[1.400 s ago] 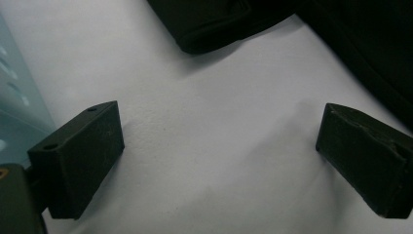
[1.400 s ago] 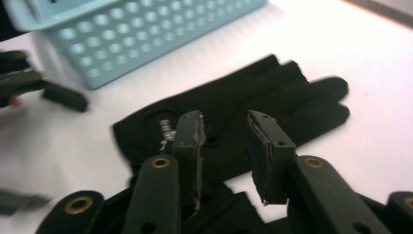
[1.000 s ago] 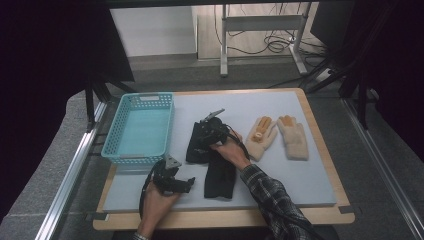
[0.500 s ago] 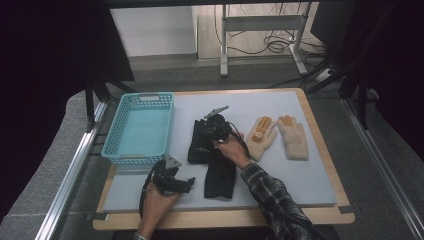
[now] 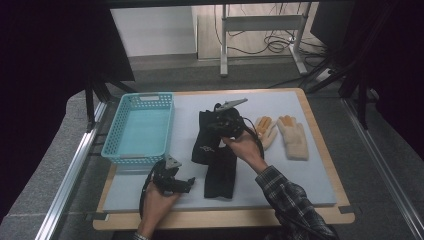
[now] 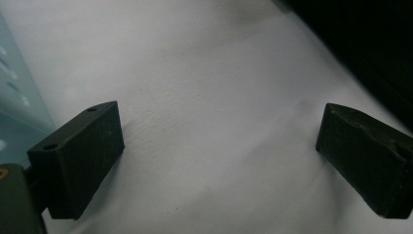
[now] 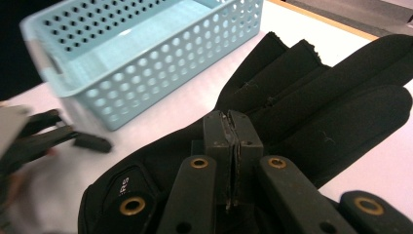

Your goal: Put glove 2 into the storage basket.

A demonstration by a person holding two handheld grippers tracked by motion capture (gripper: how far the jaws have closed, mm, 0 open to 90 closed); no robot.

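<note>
The right gripper has just snapped its jaws together, and compared with a second ago it sits higher over the mat, so this reads as the pick made and the lift under way. The pads meet with what looks like a thin pinch of fabric of the black glove caught between them, near the palm. In the high view that glove sits mid-table, just right of the blue basket, partly overlapping the second black glove, which lies flat nearer the person. Its long axis runs near-to-far across the table: fingers toward the far edge, logo cuff toward the person. My read is that the basket is the likely drop, so the glove needs carrying left with the cuff clearing the rim. The left gripper has not moved, resting on the mat by the basket's near corner, jaws wide apart and empty. The tan gloves lie untouched at the right.
</note>
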